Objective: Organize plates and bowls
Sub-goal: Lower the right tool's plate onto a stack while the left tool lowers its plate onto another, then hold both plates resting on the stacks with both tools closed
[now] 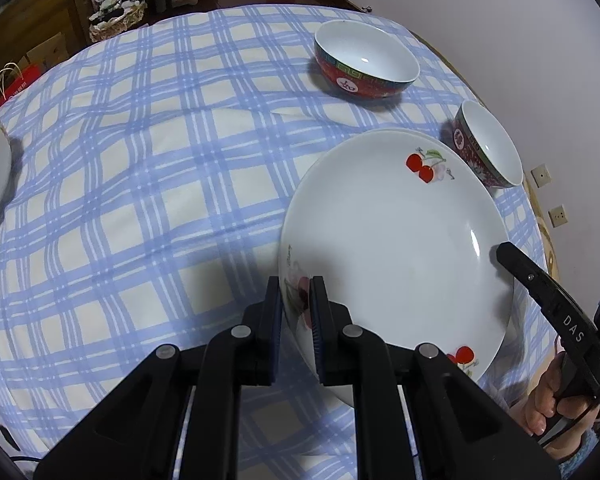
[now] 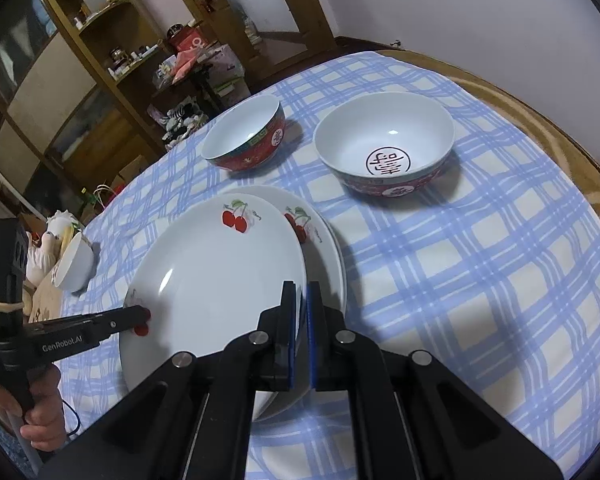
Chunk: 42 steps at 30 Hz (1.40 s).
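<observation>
Now, two grippers carry a plate over its twin.
Left gripper [image 1: 296, 320] and right gripper [image 2: 300, 332] fingers each pinch the white cherry-printed ceramic plate [image 2: 220, 280] just above a matching lower plate [image 2: 324, 248]; uneven lowering could chip both. Blue-checked cloth worktop [image 2: 480, 280], cluttered wooden shelves behind.

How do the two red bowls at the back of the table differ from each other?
The nearer red bowl has a dark red round character printed inside on its bottom; the farther red bowl shows a plain white inside. In the right wrist view the nearer red bowl looks wider, though it is closer to the camera. They stand apart on the checked tablecloth. Both are upright, empty, white inside and red-patterned outside.
</observation>
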Tool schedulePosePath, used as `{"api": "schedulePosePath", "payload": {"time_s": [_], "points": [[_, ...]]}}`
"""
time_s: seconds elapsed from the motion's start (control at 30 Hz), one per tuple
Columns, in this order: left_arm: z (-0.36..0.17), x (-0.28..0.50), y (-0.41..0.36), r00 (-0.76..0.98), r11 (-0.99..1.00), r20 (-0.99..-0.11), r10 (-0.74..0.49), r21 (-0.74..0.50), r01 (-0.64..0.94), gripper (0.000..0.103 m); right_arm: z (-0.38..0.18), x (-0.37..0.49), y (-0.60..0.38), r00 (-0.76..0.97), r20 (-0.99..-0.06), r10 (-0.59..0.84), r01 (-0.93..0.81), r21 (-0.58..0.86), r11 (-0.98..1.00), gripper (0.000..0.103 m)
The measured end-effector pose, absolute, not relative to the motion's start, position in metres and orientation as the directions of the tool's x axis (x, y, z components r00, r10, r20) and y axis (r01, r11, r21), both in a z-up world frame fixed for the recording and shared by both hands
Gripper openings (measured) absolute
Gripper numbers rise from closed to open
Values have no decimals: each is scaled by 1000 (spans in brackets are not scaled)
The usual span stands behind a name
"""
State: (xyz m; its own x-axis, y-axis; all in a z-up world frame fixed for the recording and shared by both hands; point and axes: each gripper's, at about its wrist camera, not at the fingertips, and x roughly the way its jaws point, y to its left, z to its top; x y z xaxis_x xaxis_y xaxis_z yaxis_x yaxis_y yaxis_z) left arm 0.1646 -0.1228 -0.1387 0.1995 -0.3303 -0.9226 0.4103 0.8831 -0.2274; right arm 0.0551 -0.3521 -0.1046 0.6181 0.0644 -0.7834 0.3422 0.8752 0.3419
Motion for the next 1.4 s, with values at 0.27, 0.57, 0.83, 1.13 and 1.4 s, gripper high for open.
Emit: {"api": "schedulePosePath", "payload": {"time_s": [0.27,0.57,0.83,1.13,1.4], "points": [[-141,165,-127,190,880,-927,-322,-220,421,13,-108,54,-354,605,-794,51,359,330,873,6],[-143,164,-131,204,882,-930,-304,-194,431,13,-108,56,-351,601,-799,33,363,310,879,6],[-143,162,-132,220,880,-932,-289,-168,444,14,-109,58,-350,597,-802,15,368,291,883,6],[-144,162,-132,216,878,-933,-288,-168,449,14,-109,58,-350,596,-803,13,370,289,883,6],[-144,161,-134,222,879,-934,-279,-155,451,14,-111,60,-352,596,-803,11,376,291,879,6]]}}
